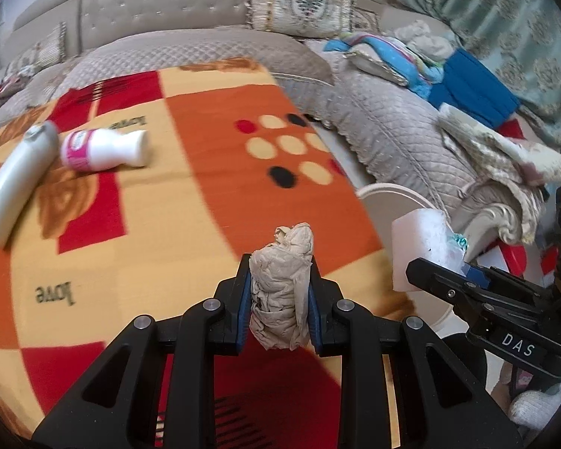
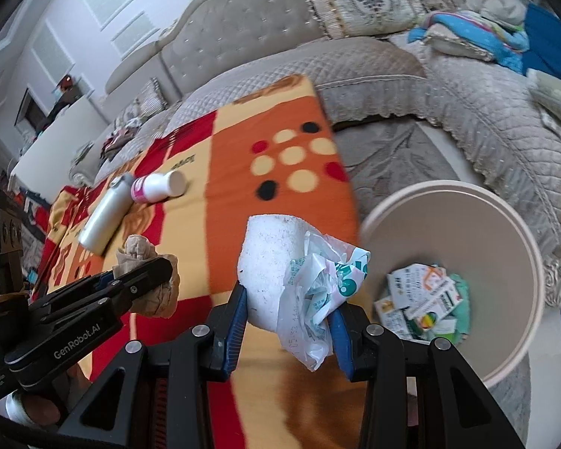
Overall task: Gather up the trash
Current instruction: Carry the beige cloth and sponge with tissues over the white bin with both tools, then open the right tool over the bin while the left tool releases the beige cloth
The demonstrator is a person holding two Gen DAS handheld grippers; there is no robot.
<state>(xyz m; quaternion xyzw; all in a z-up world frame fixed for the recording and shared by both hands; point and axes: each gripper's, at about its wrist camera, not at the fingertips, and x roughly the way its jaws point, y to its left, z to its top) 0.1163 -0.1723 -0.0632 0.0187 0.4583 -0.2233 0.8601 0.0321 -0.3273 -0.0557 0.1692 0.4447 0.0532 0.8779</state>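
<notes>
Nearest in the left wrist view, the left gripper [image 1: 280, 292] has its blue pads pressed narrow on a crumpled brown paper wad [image 1: 282, 284], which stands upright between them with its long axis running along the fingers and its crown poking past the tips; in the right wrist view the right gripper [image 2: 288, 310] is likewise clamped, holding a white foam piece [image 2: 269, 262] together with a crumpled printed plastic wrapper [image 2: 318, 292], the wrapper hanging toward the right-hand pad. Both loads hang over the orange, red and cream blanket [image 1: 213, 172], near its edge; the beige waste bin [image 2: 505, 217] sits just beyond that edge, to the right of the right gripper and lower, already holding printed cartons and paper. The right hand looks the nearer to the bin's mouth, the left one farther out over the blanket, so the drop probably calls for carrying both rightward until they hang above the rim. Farther off on the blanket lie a white bottle [image 1: 15, 183] and a small pink-labelled bottle [image 1: 104, 149], on their sides and almost touching, apparently not yet collected; behind them runs the quilted grey sofa [image 1: 161, 15].
</notes>
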